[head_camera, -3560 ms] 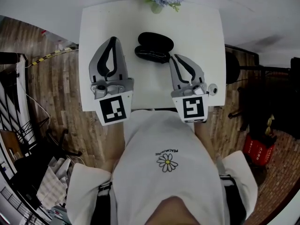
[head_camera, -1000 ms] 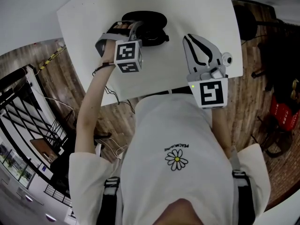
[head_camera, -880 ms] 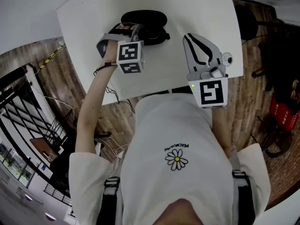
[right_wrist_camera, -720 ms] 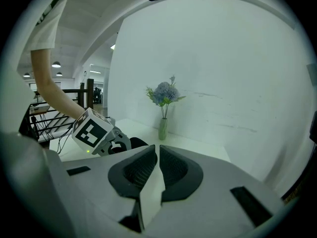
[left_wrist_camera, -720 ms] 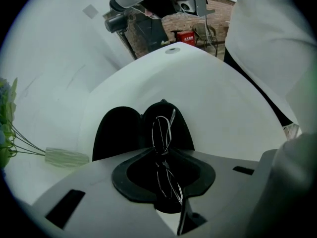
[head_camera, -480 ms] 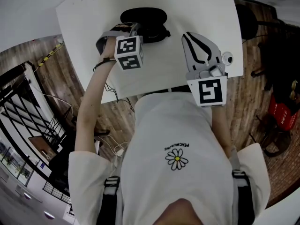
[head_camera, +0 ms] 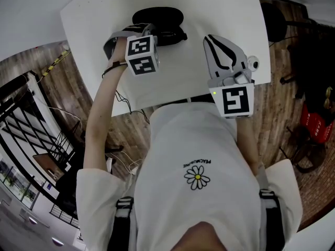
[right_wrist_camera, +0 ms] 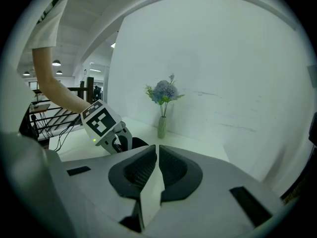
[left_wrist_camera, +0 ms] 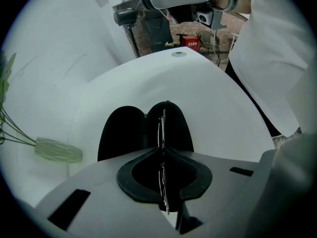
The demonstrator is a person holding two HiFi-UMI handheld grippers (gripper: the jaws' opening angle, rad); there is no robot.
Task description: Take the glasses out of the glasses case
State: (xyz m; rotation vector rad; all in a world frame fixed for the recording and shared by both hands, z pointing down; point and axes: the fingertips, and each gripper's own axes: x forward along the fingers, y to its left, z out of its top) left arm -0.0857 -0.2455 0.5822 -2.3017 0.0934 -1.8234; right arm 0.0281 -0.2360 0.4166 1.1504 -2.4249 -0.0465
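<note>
Thin wire-rim glasses edge-on at open blk clamshell case.

Case: black, oval, hinged open, lying flat toward the 12 o'clock edge of the white table.
Glasses: thin wire frame, seen edge-on and upright, over the case's 3 o'clock half. Lens shape cannot be told.

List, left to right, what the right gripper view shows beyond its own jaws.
Person's forearm → left gripper, its jaws closing with the glasses between them → glasses case → vase of flowers.
</note>
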